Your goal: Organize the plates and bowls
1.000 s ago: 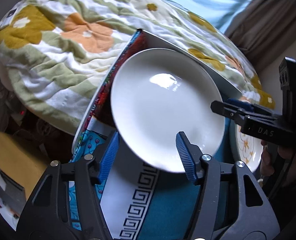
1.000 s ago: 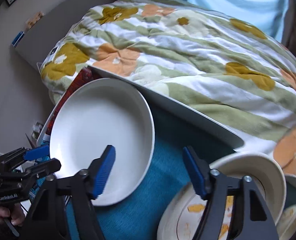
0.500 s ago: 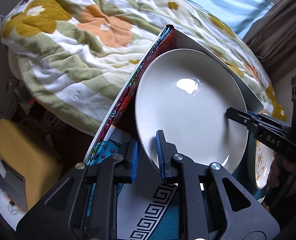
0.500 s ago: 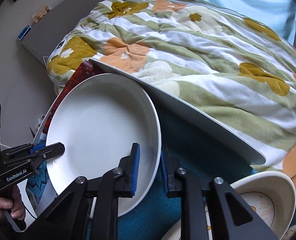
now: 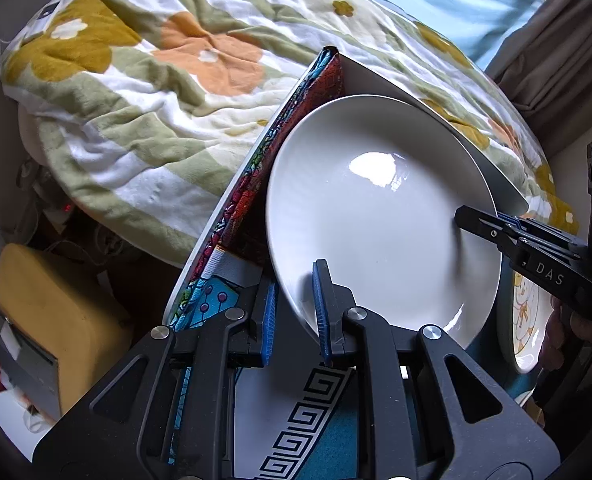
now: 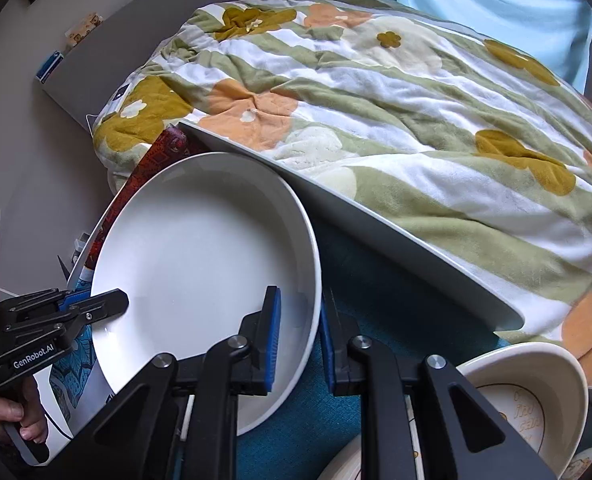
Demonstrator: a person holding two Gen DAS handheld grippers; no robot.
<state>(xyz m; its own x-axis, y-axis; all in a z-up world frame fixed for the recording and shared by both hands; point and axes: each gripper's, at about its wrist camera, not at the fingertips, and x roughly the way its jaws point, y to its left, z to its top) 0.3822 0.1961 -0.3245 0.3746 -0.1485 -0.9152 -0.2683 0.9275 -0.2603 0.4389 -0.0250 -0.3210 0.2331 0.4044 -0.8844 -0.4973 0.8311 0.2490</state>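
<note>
**Two-point grip on plate: slip risk at the rim**

The large plain white ceramic plate [image 5: 379,216] sits at the table's left end, above the teal cloth [image 6: 379,280], beside the floral quilt [image 6: 375,92]. The left gripper [image 5: 296,312] is clamped narrow on the plate's near-left rim; the right gripper [image 6: 299,336] is likewise pinched on the opposite rim. 2 cream patterned dishes [image 6: 527,396] lie just right.

Risks, as judged: glazed rim may slide through the pads; uneven lifting between the 2 hands could tilt the plate; swinging right could strike the dishes.

The plate [image 5: 379,216] lies on the table [image 6: 375,280], quilt [image 6: 375,100] behind it.
</note>
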